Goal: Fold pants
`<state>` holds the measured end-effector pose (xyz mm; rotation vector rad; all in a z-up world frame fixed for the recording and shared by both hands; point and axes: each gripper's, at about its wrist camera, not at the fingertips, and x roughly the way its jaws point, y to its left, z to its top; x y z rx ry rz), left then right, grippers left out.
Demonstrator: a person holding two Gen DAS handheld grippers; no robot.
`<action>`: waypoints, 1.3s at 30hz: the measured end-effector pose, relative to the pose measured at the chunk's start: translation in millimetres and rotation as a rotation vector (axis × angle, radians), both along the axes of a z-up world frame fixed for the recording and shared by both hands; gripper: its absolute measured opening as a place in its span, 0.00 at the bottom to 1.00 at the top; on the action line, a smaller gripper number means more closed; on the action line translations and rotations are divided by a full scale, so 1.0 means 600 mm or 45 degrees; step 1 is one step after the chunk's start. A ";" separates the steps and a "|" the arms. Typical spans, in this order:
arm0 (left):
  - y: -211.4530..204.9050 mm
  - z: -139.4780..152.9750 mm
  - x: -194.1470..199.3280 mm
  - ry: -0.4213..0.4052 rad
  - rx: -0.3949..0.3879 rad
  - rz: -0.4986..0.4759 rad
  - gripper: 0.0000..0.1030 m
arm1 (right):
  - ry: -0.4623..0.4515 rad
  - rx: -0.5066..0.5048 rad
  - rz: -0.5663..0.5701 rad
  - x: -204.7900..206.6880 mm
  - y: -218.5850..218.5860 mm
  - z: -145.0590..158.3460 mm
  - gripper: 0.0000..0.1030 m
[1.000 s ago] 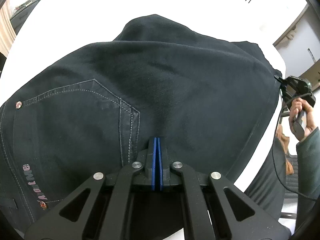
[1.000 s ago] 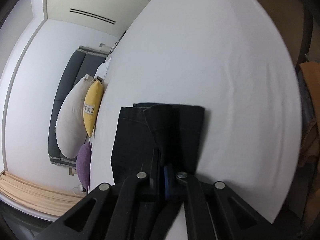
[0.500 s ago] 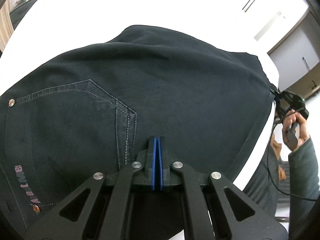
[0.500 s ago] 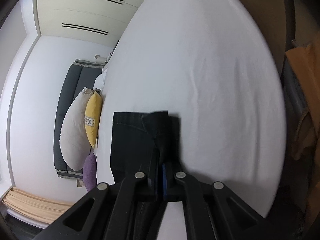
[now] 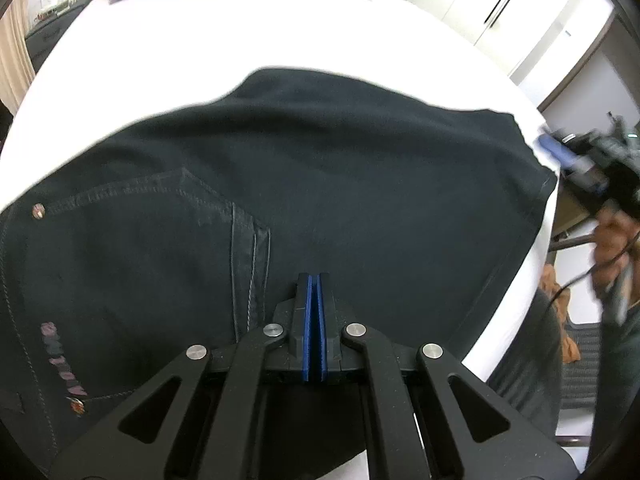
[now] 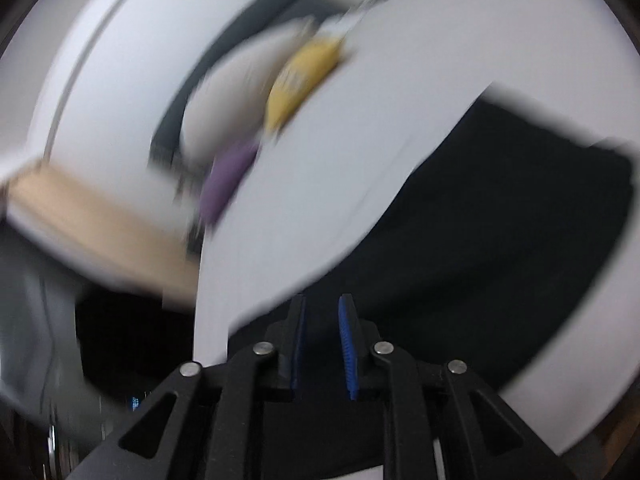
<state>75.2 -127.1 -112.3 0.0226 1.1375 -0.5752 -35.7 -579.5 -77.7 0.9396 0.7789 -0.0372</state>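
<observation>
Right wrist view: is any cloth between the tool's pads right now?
No: the right tool has its blue pads apart and opening, the gap bare, with the pants beyond.

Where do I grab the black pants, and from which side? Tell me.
Probably take the black pants by their stitched right corner, coming from the right over the bed edge: it lies flat, exposed. The right hand-held gripper, jaws opening with nothing between them, is nearest.
</observation>
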 end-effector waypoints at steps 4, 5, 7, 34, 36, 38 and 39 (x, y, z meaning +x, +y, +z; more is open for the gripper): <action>0.020 0.008 0.014 -0.028 0.019 0.038 0.02 | 0.217 0.072 -0.096 -0.013 -0.021 -0.097 0.00; 0.030 0.006 0.018 -0.024 0.026 0.064 0.02 | 0.192 0.136 -0.166 -0.037 -0.047 -0.112 0.00; 0.060 0.001 0.026 -0.012 0.009 0.122 0.02 | 0.195 0.081 -0.329 -0.080 -0.087 -0.104 0.00; 0.146 -0.042 0.009 0.006 -0.174 0.181 0.02 | 0.231 0.017 0.391 0.347 0.262 -0.131 0.05; 0.143 -0.045 0.005 -0.005 -0.167 0.182 0.02 | 0.230 0.018 0.328 0.325 0.240 -0.113 0.14; 0.135 -0.046 0.002 -0.017 -0.155 0.184 0.02 | 0.143 0.057 0.410 0.290 0.249 -0.084 0.14; 0.127 -0.048 -0.001 -0.018 -0.151 0.187 0.02 | 0.095 0.094 0.467 0.263 0.262 -0.070 0.19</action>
